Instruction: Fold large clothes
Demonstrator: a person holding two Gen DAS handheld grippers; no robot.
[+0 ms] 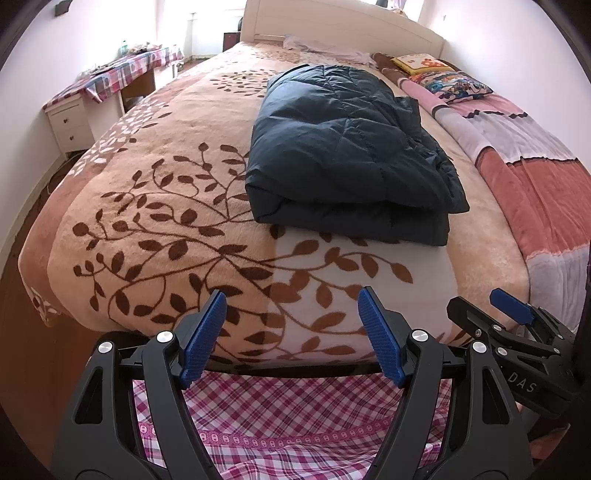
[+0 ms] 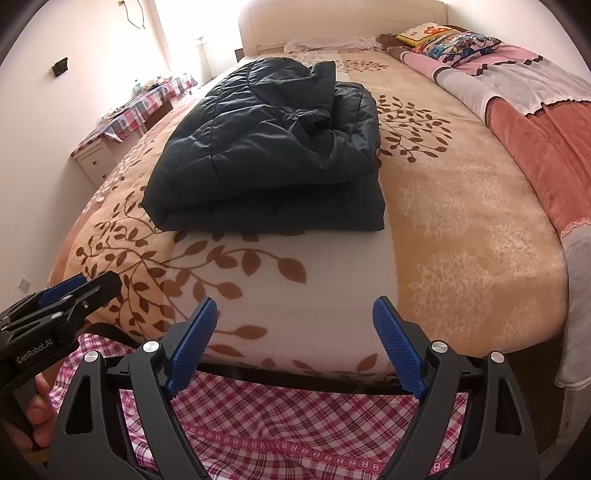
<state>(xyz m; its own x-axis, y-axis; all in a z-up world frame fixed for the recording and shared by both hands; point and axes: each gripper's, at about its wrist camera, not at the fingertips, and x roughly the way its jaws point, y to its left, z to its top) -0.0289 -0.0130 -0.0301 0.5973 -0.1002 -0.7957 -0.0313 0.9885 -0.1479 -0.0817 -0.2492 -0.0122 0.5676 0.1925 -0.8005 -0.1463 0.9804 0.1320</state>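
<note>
A dark navy quilted jacket (image 1: 343,147) lies folded in a thick bundle on the bed's leaf-patterned blanket (image 1: 155,206); it also shows in the right wrist view (image 2: 266,151). My left gripper (image 1: 291,302) is open and empty, held off the foot of the bed, well short of the jacket. My right gripper (image 2: 294,312) is open and empty too, beside the left one. The right gripper shows at the right of the left wrist view (image 1: 513,314), and the left gripper shows at the left of the right wrist view (image 2: 74,291).
A pink plaid sheet (image 1: 295,424) hangs below the bed's foot edge. A pink and red striped quilt (image 1: 517,147) and pillows (image 1: 454,85) lie along the right side. A white headboard (image 1: 332,26) stands at the far end. A nightstand (image 1: 70,122) and covered table (image 1: 125,70) stand left.
</note>
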